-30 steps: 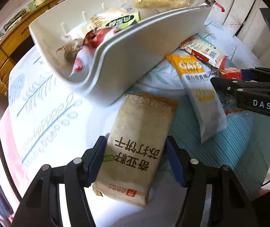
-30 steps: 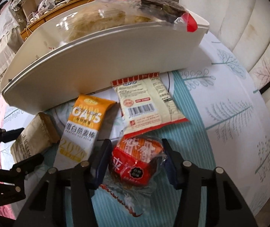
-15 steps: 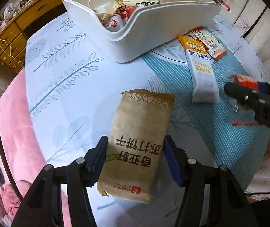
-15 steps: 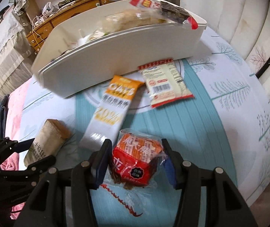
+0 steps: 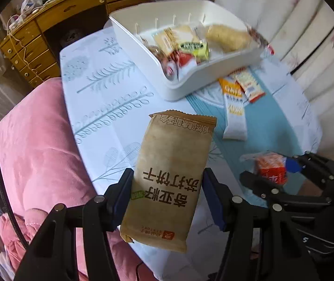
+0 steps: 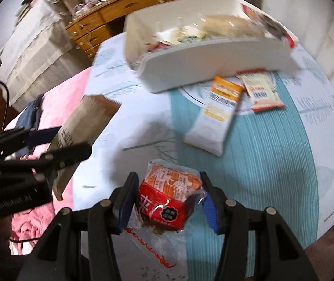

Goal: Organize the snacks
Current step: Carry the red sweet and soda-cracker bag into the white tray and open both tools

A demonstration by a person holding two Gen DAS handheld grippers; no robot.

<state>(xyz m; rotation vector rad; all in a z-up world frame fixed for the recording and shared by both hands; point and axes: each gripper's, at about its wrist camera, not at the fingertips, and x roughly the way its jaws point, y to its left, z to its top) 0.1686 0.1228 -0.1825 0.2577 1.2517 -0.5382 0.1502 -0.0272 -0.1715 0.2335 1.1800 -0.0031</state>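
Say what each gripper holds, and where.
Left gripper: brown cracker packet, gripped across its lower half. Right gripper: red wrapped snack, gripped by its sides.

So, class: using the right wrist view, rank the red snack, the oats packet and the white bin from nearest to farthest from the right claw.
1. Red snack: gripped in the right claw.
2. Oats packet: flat on the cloth, further ahead and slightly right.
3. White bin: at the back, just behind the packet.
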